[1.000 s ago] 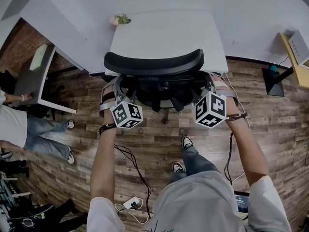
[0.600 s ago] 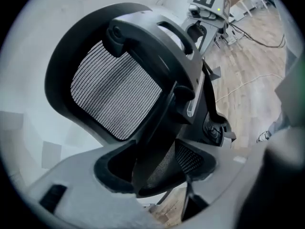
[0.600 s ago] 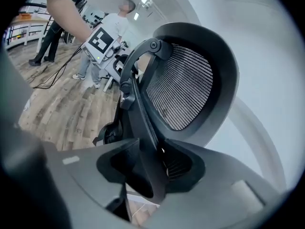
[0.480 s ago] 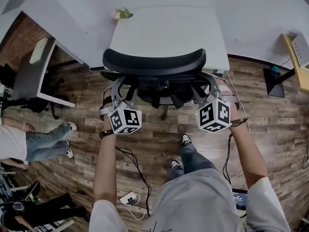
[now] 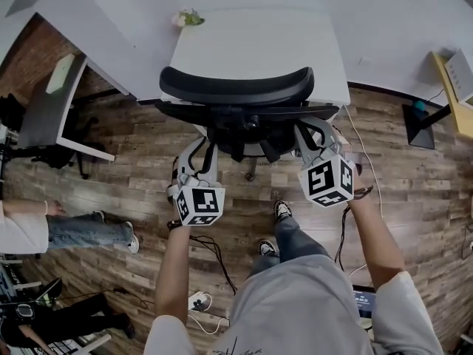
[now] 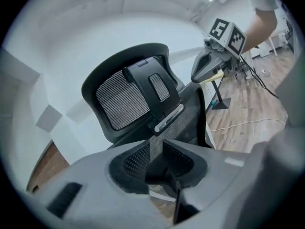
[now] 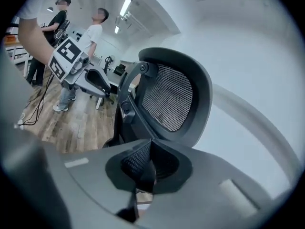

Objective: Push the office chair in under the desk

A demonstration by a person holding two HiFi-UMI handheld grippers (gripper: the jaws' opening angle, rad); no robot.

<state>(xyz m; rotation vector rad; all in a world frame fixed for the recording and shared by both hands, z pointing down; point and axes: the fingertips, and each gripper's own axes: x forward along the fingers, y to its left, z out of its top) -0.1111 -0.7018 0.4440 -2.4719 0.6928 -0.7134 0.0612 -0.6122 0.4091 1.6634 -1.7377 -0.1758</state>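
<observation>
The black office chair stands with its back to me, its seat partly under the white desk. In the left gripper view its mesh headrest rises ahead. My left gripper hangs a little behind the chair's left side. Its jaws have just been closing, and a narrow gap remains with nothing between them. My right gripper is close behind the backrest's right side. Its jaws have just closed, so the pads meet with nothing in them. The headrest fills that view.
A small plant stands at the desk's far left corner. A second desk and people are at the left. Cables trail on the wooden floor by my feet. A black stand and a yellow unit are at the right.
My left gripper drew back from the chair toward me, shifted right and rolled. Both grippers' jaws closed in. My right gripper shifted slightly. The person at the left walked on.
</observation>
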